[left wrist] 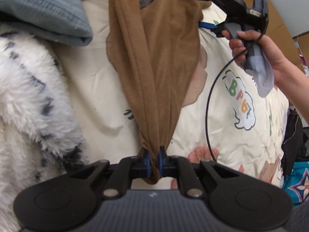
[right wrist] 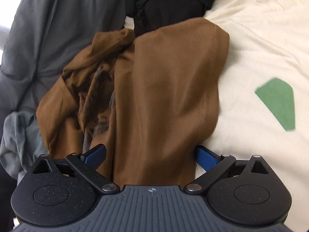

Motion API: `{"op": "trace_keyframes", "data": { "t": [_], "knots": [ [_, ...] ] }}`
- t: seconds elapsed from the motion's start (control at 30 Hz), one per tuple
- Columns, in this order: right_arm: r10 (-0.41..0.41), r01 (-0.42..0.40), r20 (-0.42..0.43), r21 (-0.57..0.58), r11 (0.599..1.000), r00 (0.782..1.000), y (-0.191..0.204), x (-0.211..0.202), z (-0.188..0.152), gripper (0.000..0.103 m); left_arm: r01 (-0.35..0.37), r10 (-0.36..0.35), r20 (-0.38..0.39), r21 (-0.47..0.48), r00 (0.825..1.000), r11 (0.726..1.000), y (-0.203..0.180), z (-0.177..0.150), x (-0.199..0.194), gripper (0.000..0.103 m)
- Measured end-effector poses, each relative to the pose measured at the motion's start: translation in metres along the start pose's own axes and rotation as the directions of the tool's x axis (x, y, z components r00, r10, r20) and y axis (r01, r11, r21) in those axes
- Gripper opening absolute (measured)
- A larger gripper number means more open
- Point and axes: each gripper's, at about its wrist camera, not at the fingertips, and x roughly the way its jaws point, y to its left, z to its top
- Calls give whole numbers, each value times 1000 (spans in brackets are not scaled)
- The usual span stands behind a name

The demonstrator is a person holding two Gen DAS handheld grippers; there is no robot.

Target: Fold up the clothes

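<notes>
Brown garment [left wrist: 154,61], plain caramel tone, darker mottled grey-brown print inside its folds. Cream bedsheet [left wrist: 92,81] with cartoon print: cloud outlined green, letters in green, orange, yellow; solid green patch in right wrist view. Fluffy white blanket [left wrist: 29,96], dark navy flecks. Grey-blue fleece [left wrist: 44,13], plain. Grey cloth [right wrist: 54,29], plain. Black garment [right wrist: 170,2]. Teal fabric [left wrist: 297,183], star pattern in purple and white. Gripper pads [right wrist: 204,158] blue, bodies black.
</notes>
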Motion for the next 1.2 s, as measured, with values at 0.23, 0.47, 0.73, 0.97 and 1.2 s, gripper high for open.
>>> {"op": "trace_keyframes", "data": {
  "t": [0.23, 0.47, 0.73, 0.97, 1.2],
  "knots": [
    [-17, 17, -4, 77, 997, 1000, -3, 14, 19, 68, 48, -47, 11, -96, 999, 994, 9, 2, 4, 9],
    [-16, 20, -91, 48, 999, 996, -2, 22, 25, 2, 85, -79, 45, -154, 996, 984, 14, 5, 2, 9],
    [-12, 14, -84, 20, 1000, 996, -6, -6, 19, 2, 101, -94, 66, -116, 993, 988, 17, 21, -10, 9],
    [-64, 64, -82, 0, 998, 995, -15, -49, 12, 2, 128, -121, 80, -86, 989, 988, 11, 25, -17, 9],
    [-125, 124, -53, -15, 992, 991, -45, -109, 4, 2, 146, -142, 68, -49, 987, 988, 0, 31, -15, 9]
  ]
}}
